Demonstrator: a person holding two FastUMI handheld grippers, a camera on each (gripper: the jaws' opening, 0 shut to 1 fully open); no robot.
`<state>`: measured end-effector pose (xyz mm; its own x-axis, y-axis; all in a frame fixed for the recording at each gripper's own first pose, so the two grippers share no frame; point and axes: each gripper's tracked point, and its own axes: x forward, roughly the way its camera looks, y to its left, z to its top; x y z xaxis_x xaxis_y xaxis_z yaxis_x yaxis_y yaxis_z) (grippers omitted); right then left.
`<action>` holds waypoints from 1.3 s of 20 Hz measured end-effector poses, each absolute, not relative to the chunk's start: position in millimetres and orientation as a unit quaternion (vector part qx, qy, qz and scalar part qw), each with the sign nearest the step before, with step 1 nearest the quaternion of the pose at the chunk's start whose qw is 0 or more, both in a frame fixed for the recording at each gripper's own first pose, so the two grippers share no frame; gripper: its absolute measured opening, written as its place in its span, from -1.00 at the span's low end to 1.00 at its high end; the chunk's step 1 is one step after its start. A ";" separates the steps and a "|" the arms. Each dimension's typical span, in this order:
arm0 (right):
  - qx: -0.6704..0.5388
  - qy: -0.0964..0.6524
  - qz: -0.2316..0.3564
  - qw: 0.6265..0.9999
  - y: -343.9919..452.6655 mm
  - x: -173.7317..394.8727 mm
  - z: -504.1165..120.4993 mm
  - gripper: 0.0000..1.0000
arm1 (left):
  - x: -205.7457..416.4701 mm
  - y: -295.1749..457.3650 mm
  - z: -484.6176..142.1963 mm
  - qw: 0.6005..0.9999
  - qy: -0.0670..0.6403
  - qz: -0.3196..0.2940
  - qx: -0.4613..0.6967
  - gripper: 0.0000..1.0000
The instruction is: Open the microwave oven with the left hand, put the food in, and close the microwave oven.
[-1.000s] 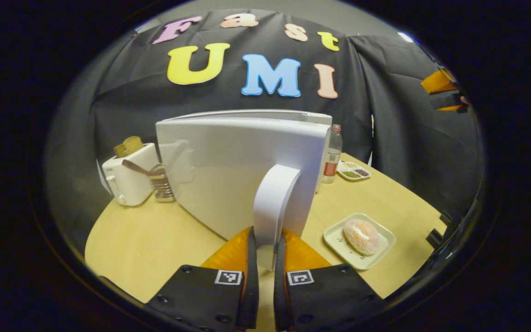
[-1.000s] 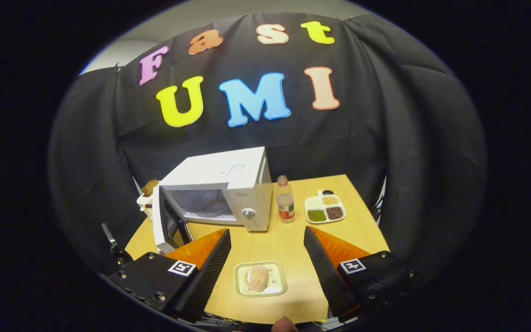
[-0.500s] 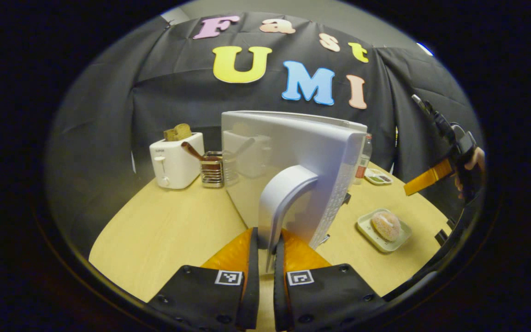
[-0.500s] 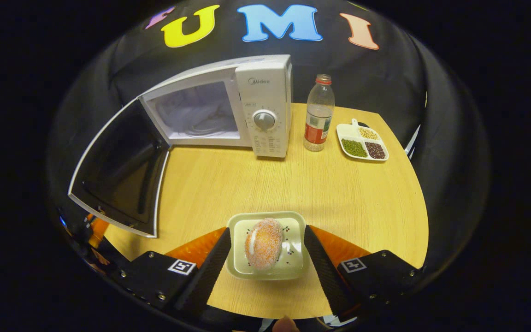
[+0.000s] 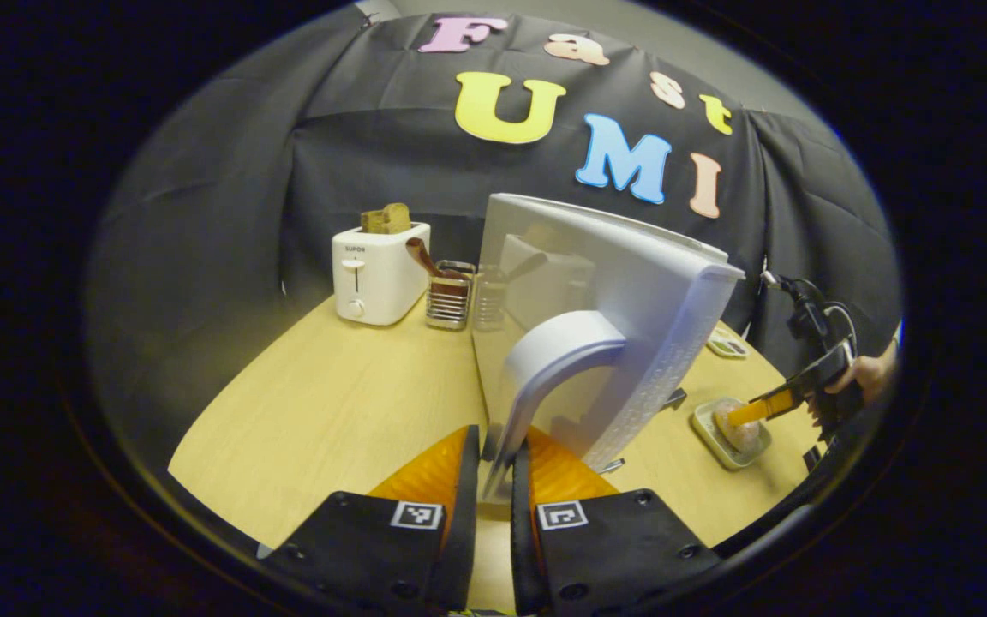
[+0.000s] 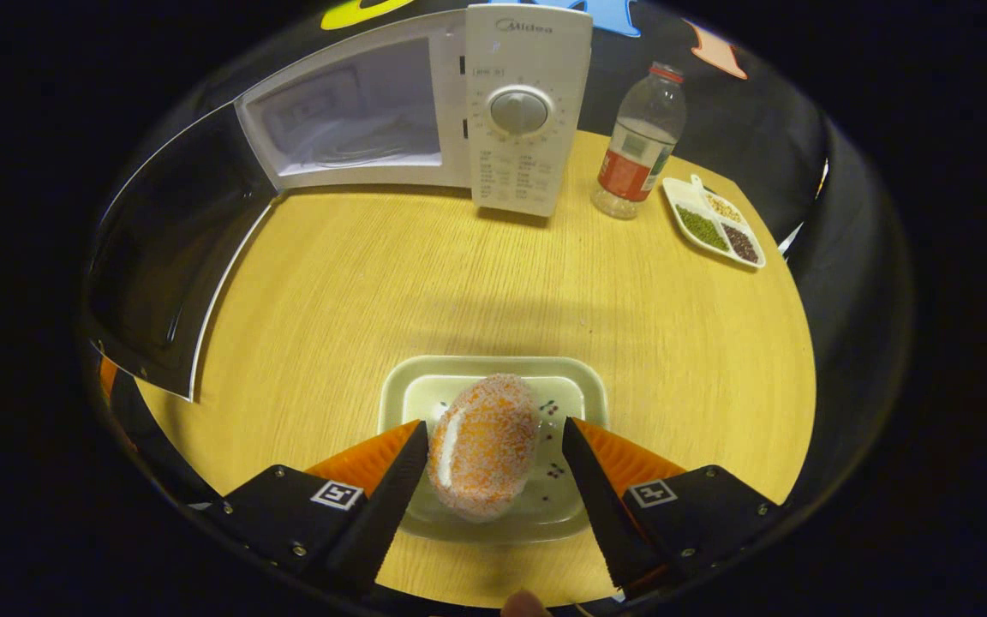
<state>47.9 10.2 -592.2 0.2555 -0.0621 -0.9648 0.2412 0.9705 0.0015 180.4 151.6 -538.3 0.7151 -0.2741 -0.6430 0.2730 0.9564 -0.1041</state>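
Presently, the following items are recorded.

Left hand-held gripper [image 5: 493, 480]: nearly closed, both fingers pressed on the lower end of the white door handle [image 5: 545, 377], which is seen directly ahead of it in the left gripper view.

Microwave door [image 5: 622, 317]: swung wide open; its white outer face is seen just beyond the left hand-held gripper, and its dark inner window [image 6: 176, 257] is seen far to the left of the right hand-held gripper.

Microwave oven [image 6: 459, 111]: set at the far side of the desk [image 6: 476, 274], straight ahead of the right hand-held gripper; the cavity is exposed and a dial panel is placed on its right.

Right hand-held gripper [image 6: 487, 480]: held wide open, its fingers placed either side of the food without touching it. In the left gripper view it is seen far to the right, held by a hand [image 5: 866, 377].

Food, a sugared doughnut [image 6: 483, 444]: lying on a pale square plate [image 6: 493, 386], between the right hand-held gripper's fingers, at the near edge of the desk.

Bottle [image 6: 637, 146]: upright, just right of the microwave oven.

Divided dish of beans [image 6: 716, 224]: ahead and to the right, beyond the bottle.

Toaster [image 5: 376, 270] with bread, and a utensil rack [image 5: 451, 296] beside it: ahead and left of the left hand-held gripper.
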 end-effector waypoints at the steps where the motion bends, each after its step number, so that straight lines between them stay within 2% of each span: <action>1: 0.083 0.608 -0.100 0.784 12.2 45.3 -596.3 0.91 | 176.4 160.2 -535.6 0.928 0.348 -0.133 0.010 -0.36; 2: 0.087 0.614 -0.102 0.777 13.0 41.4 -602.2 0.87 | 171.1 169.5 -524.1 0.933 0.341 -0.115 0.019 -0.06; 3: 0.086 0.623 -0.107 0.770 13.4 34.4 -605.6 0.87 | 163.1 181.8 -512.4 0.937 0.335 -0.090 0.029 0.00; 4: 0.083 0.604 -0.111 0.785 9.4 43.3 -606.8 0.89 | 150.6 190.0 -499.7 0.940 0.334 -0.066 0.034 0.06; 5: 0.078 0.611 -0.105 0.781 12.2 38.5 -606.3 0.86 | 132.8 192.7 -486.7 0.941 0.333 -0.047 0.032 0.12; 6: 0.074 0.600 -0.103 0.789 12.6 42.2 -605.7 0.84 | 114.1 186.5 -473.3 0.943 0.331 -0.039 0.022 0.28; 7: 0.071 0.604 -0.097 0.788 14.2 39.3 -605.8 0.84 | 92.3 175.1 -460.4 0.943 0.330 -0.033 0.009 0.24; 8: 0.074 0.598 -0.089 0.793 15.0 43.2 -607.4 0.81 | 74.0 165.2 -447.8 0.945 0.327 -0.021 0.001 0.46; 9: 0.068 0.599 -0.085 0.793 14.9 41.7 -609.8 0.75 | 59.4 157.9 -437.1 0.946 0.324 -0.005 -0.002 0.40; 10: 0.063 0.597 -0.080 0.795 15.1 41.5 -604.5 0.55 | 45.8 151.4 -422.9 0.948 0.319 0.018 -0.002 0.41; 11: 0.055 0.591 -0.072 0.801 15.5 41.9 -607.0 0.55 | 36.8 144.0 -405.3 0.950 0.311 0.041 -0.004 0.42; 12: 0.047 0.586 -0.059 0.807 16.2 42.8 -608.0 0.55 | 26.4 134.2 -385.8 0.951 0.302 0.058 -0.013 0.52; 13: 0.037 0.577 -0.053 0.814 16.4 43.3 -609.0 0.42 | 16.3 117.3 -366.4 0.953 0.296 0.059 -0.028 0.43; 15: 0.026 0.553 -0.040 0.832 18.7 44.0 -607.6 0.41 | -1.1 92.6 -329.5 0.955 0.290 0.057 -0.035 0.67; 18: 0.014 0.513 -0.025 0.858 19.9 43.3 -607.6 0.41 | -12.3 106.0 -269.5 0.960 0.260 0.099 0.012 0.96; 20: 0.010 0.499 -0.007 0.866 20.0 40.3 -607.3 0.41 | -11.9 97.4 -234.7 0.965 0.244 0.095 0.000 0.94; 24: 0.017 0.496 -0.009 0.868 17.5 39.0 -605.9 0.41 | -1.5 120.8 -192.1 0.977 0.193 0.087 0.012 0.89; 26: 0.017 0.490 -0.012 0.871 18.0 39.9 -606.7 0.41 | -0.1 126.3 -179.2 0.982 0.180 0.060 0.008 0.89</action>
<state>39.9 18.0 -606.7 0.5187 -0.0048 -0.8549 0.0374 0.9992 0.0170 -0.1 126.3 -179.2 0.9279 0.1215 -0.3524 -0.1159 0.9926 0.0371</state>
